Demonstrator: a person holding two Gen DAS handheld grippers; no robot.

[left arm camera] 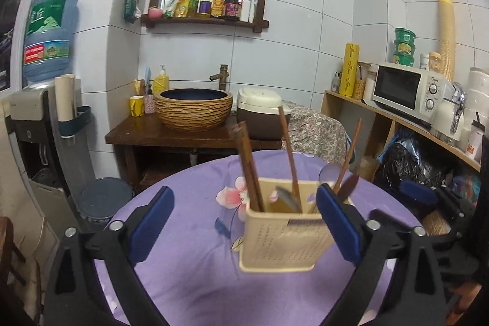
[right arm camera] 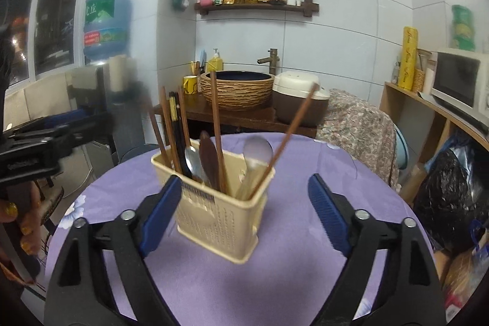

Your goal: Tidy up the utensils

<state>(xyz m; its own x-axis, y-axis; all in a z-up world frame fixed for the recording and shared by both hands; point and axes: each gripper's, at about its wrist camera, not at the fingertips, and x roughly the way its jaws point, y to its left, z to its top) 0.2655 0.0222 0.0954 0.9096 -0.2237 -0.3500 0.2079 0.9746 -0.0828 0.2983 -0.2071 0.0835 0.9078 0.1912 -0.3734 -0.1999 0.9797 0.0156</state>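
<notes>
A cream perforated utensil holder (left arm camera: 284, 237) stands on the purple tablecloth (left arm camera: 189, 274). In it are brown wooden chopsticks (left arm camera: 246, 161), a dark wooden spoon (right arm camera: 207, 155) and a metal spoon (right arm camera: 258, 148). My left gripper (left arm camera: 244, 191) is open, and its right finger (left arm camera: 339, 222) overlaps the holder's right side. My right gripper (right arm camera: 244, 180) is open too, with its left finger (right arm camera: 162, 213) in front of the holder's (right arm camera: 223, 219) near left corner. Neither gripper presses on anything. The left gripper's body shows at the left edge of the right wrist view, held by a hand (right arm camera: 27, 228).
Behind the round table are a woven sink basin (left arm camera: 192, 109), a rice cooker (left arm camera: 259, 115) and a cloth-covered stand (left arm camera: 314, 130). A shelf with a microwave (left arm camera: 406, 87) and a black bag (right arm camera: 452, 194) are on the right. A water dispenser (left arm camera: 49, 35) and a bin (left arm camera: 104, 200) are on the left.
</notes>
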